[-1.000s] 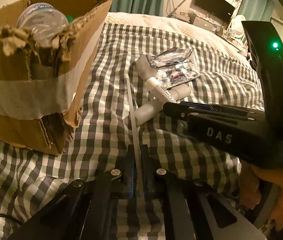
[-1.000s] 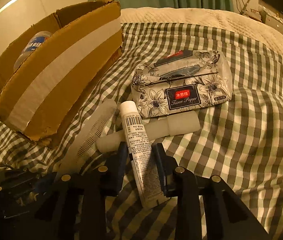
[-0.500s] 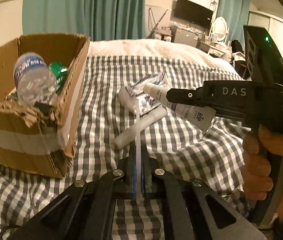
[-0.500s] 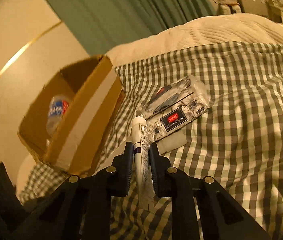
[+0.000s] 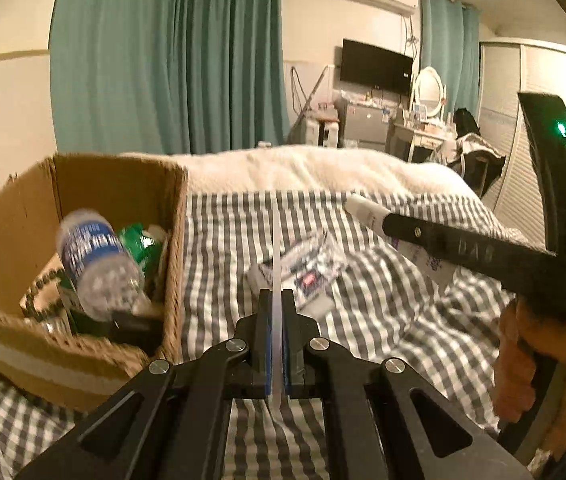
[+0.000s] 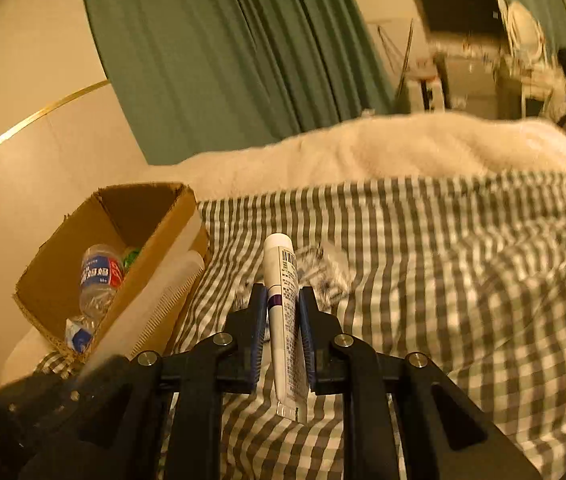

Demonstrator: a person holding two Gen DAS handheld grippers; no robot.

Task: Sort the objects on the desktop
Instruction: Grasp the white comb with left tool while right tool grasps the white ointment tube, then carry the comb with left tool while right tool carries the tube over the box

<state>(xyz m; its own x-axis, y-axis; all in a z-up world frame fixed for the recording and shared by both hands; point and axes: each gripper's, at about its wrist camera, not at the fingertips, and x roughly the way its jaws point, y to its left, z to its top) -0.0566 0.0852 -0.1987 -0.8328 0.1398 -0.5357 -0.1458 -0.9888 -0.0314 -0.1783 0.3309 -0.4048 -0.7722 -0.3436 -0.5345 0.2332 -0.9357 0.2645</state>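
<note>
Transport is the step now: we carry a clear comb (image 5: 277,264) clamped in the left gripper (image 5: 277,300) and a white tube (image 6: 285,312) clamped in the right gripper (image 6: 282,304), above the checked bedcover (image 6: 443,280), and next we must bring both left over the cardboard box (image 5: 119,184) and release.

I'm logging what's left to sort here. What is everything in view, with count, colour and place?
box: 1, brown cardboard with pale tape, on the bed at left
bottle: 1, clear with blue label, in the box
green item: 1, beside the bottle in the box; kind unclear
tissue pack: 1, floral black and white, on the checked bedspread
comb: 1, translucent white, clamped edge-on in the left gripper
tube: 1, white, clamped in the right gripper
curtain: green, behind the bed
TV: 1, black, on the far wall
hand: 1, holding the right gripper's handle
</note>
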